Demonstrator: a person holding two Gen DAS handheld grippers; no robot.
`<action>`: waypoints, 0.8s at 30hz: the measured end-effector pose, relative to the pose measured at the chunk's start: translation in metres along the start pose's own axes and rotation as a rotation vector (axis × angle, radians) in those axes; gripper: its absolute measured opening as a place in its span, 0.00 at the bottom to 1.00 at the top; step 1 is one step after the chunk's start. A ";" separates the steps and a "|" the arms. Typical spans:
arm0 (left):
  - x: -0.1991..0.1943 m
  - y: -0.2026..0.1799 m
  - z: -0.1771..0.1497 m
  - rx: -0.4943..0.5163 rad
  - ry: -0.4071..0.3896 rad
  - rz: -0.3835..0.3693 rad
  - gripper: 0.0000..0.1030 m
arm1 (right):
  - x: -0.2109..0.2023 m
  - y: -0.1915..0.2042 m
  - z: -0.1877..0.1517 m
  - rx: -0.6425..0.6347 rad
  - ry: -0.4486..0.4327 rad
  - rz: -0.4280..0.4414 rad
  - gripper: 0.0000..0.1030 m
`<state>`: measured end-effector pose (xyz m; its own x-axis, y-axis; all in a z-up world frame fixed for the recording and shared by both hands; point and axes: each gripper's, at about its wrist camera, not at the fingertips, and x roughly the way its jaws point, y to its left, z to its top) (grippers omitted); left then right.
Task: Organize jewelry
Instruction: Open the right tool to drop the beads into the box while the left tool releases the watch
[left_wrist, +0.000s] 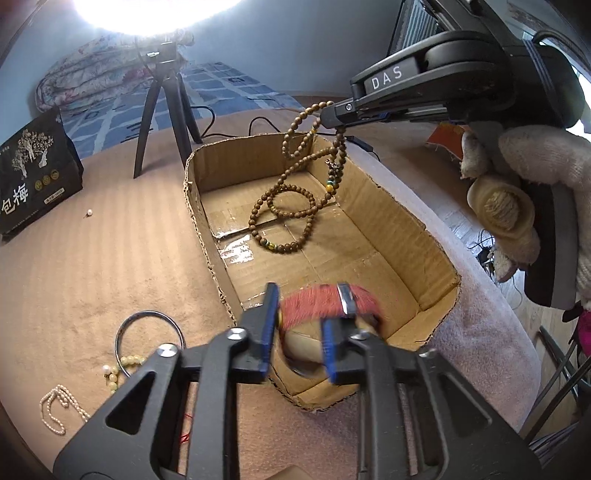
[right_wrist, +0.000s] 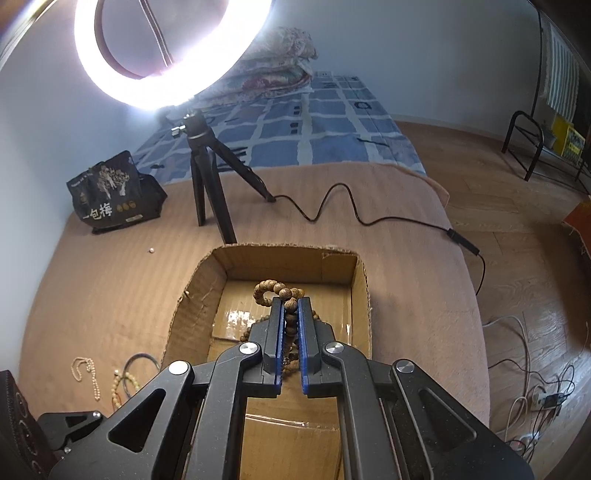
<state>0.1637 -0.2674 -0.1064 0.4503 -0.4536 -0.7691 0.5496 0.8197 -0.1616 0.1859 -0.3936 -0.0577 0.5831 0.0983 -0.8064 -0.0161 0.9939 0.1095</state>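
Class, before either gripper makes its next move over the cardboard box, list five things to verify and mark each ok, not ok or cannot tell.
1. Right gripper clamped on the wooden bead strand: ok.
2. Strand's lower loops over the cardboard box floor: ok.
3. Left gripper over the box: ok.
4. Red bangle gripped by the left pads: cannot tell, blurred.
5. All jewelry boxed: not ok; pearl strand, thin hoop and yellow beads remain on the blanket.

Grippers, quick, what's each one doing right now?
Left gripper: open, red bracelet loose between its fingers.
Right gripper: shut on wooden bead necklace.
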 end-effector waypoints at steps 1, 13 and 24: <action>0.001 0.000 0.000 -0.001 0.004 0.005 0.30 | 0.002 -0.001 -0.001 0.003 0.009 0.002 0.05; -0.005 0.002 -0.002 -0.010 -0.004 0.000 0.53 | 0.008 0.000 -0.007 0.006 0.047 -0.028 0.61; -0.021 0.011 -0.010 -0.010 -0.018 0.018 0.53 | -0.005 0.001 -0.010 0.033 0.017 -0.044 0.62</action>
<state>0.1534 -0.2453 -0.0984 0.4729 -0.4445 -0.7607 0.5337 0.8315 -0.1541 0.1748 -0.3927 -0.0594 0.5690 0.0557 -0.8204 0.0365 0.9950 0.0928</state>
